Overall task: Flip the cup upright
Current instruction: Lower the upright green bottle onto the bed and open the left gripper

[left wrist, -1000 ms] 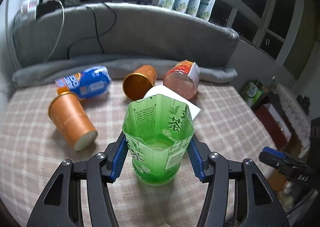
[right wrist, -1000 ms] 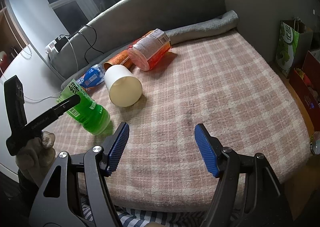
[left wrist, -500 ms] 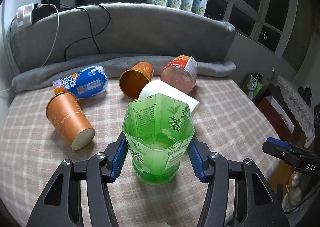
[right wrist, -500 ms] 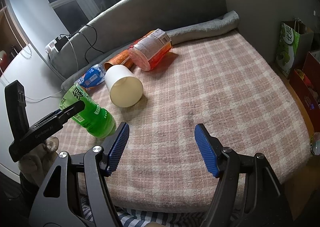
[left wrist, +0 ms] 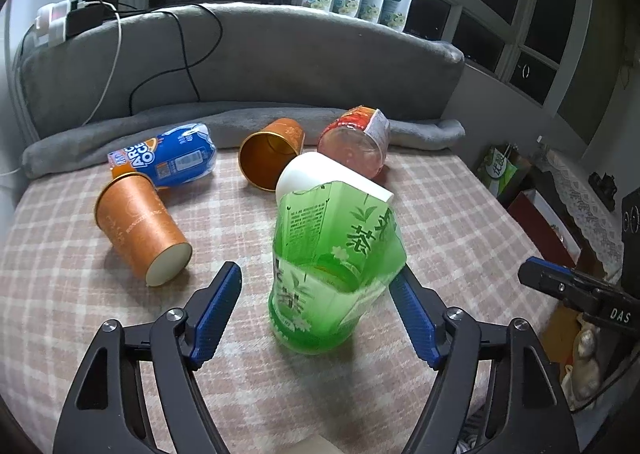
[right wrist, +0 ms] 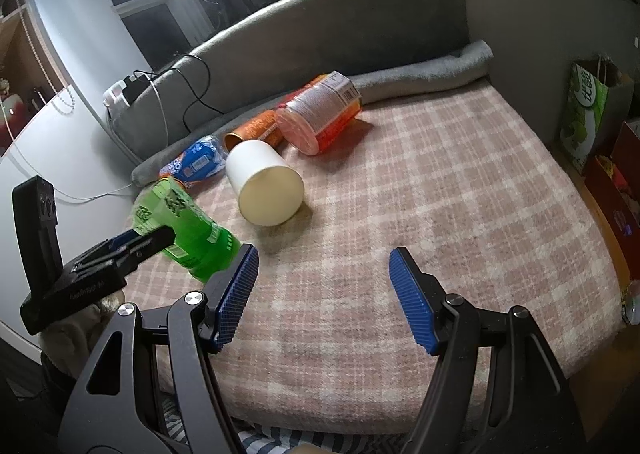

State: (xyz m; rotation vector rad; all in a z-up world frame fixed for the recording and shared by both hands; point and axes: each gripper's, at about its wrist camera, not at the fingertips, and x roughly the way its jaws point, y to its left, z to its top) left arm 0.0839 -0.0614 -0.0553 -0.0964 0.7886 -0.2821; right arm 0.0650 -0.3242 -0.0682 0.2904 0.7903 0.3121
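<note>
- Your left gripper (left wrist: 316, 310) stands wide open, its blue pads on either side of the green cup (left wrist: 334, 274).
- The left pad (left wrist: 216, 312) sits clear of the cup wall with checked cloth showing between; the right pad (left wrist: 414, 324) sits just beside the cup's lower right side, and you cannot tell from this view whether it touches.
- The green cup stands on its base on the checked blanket (left wrist: 60, 294), mouth up, its cut rim leaning a little to the right.
- In the right wrist view that same green cup (right wrist: 188, 222) shows at the near left of the bed, with one dark finger of the left gripper (right wrist: 140, 244) across its side.
- Your right gripper (right wrist: 324, 294) is spread wide too, gripping nothing; only blanket lies between its pads.
- Just behind the green cup, a white paper cup (left wrist: 320, 180) lies on its side.
- Off to the left, an orange paper cup (left wrist: 140, 224) lies tipped over, base toward you.
- Farther back, a blue cut bottle (left wrist: 168, 160), a gold-lined orange cup (left wrist: 272, 152) and a red-labelled clear jar (left wrist: 356, 140) all lie on their sides along the grey rolled blanket (left wrist: 240, 116).
- The grey headboard (left wrist: 240, 62) rises beyond them, cables draped over it.
</note>
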